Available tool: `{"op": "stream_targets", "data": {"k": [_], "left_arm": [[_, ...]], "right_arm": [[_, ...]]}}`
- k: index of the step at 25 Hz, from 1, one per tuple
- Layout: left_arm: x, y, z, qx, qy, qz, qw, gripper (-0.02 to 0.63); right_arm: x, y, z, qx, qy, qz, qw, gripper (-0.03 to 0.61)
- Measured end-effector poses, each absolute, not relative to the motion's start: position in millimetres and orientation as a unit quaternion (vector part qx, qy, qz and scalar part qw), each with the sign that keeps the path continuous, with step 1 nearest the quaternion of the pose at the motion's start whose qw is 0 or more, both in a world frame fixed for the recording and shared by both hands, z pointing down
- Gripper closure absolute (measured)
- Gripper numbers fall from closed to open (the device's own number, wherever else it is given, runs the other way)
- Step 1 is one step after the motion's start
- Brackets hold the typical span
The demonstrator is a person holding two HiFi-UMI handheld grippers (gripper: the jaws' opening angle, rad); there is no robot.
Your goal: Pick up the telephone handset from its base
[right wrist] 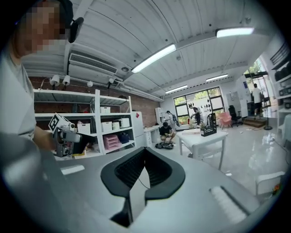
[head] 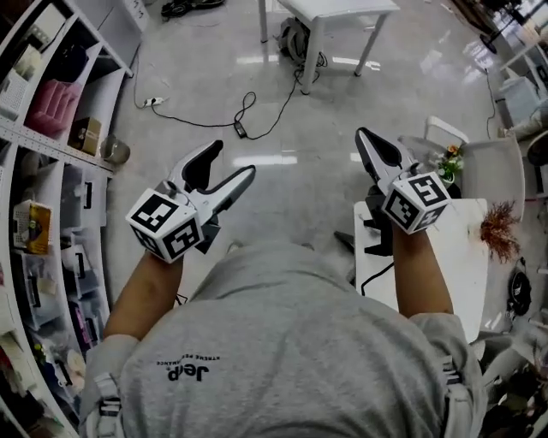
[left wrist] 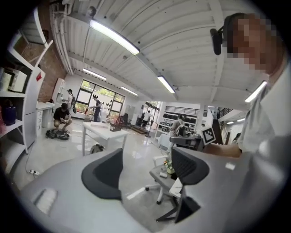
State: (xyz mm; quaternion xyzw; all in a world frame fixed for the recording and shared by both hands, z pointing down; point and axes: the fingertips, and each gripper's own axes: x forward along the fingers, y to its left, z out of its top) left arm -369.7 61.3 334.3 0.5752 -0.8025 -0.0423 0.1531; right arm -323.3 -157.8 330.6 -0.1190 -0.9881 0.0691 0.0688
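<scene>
I hold both grippers up in front of me, above the floor. My left gripper (head: 231,161) is open, and only the room shows between its dark pads (left wrist: 104,175). My right gripper (head: 363,137) is shut, its tips meeting with nothing between them (right wrist: 144,153). Below the right gripper, a dark object with a cable (head: 375,233) sits on the near-left corner of a small white table (head: 467,257). The gripper and my forearm hide most of it, so I cannot tell whether it is the telephone. No handset shows in either gripper view.
White shelving (head: 51,128) with boxes runs along the left. A black cable (head: 214,120) lies on the glossy floor ahead, with a white table (head: 334,13) beyond it. A white chair (head: 445,133), a small potted plant (head: 450,162) and a reddish dried sprig (head: 497,227) are at the right.
</scene>
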Motion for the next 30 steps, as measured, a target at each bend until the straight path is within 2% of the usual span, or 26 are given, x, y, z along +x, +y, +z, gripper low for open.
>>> {"op": "stream_targets", "data": {"k": [8,13,22,30], "left_arm": [[-337,-35,347,0.701,-0.694,0.004,0.167,0.242],[-287,-109,356,0.760,-0.627,0.040,0.166,0.242],[-138,-226,411,0.845,-0.482,0.130,0.193,0.242],[-16,-292,530,0.851,-0.371,0.305,0.213,0.242]], "right_arm": [[-246,-225,327,0.033,-0.995,0.072,0.062,0.574],[-163,-277,327,0.128,-0.988,0.066,0.059,0.574],[4,-341,368,0.275,-0.954,0.097,0.072,0.574],[134,-346,428,0.379,-0.912,0.136,0.080,0.574]]}}
